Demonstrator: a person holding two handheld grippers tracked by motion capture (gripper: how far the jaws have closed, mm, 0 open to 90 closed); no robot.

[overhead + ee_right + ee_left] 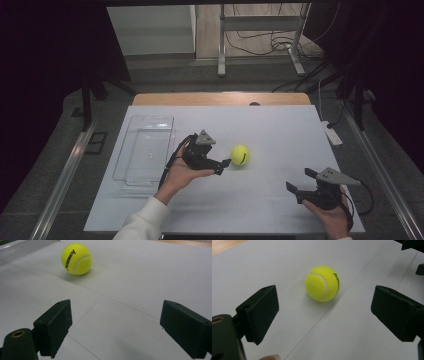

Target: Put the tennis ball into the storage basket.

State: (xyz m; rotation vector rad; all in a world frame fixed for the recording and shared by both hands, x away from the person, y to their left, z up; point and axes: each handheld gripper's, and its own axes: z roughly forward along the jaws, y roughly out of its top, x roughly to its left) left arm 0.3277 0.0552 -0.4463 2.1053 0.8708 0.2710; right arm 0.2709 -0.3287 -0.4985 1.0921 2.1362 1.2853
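yellow felt with a white seam and black lettering is seen on the ball [240,154], which lies on the white table [280,130], right of the clear tray [145,150]. the left gripper [226,166] is held wide open just beside it, nothing gripped. the right gripper [300,183], well apart, is also wide open and empty.

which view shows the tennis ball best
The left gripper view: the tennis ball sits close and near centre, ahead of the open left gripper, seam and black print clear. The right gripper view has it farther off at upper left, print readable. The high view shows it small, beside the left gripper.
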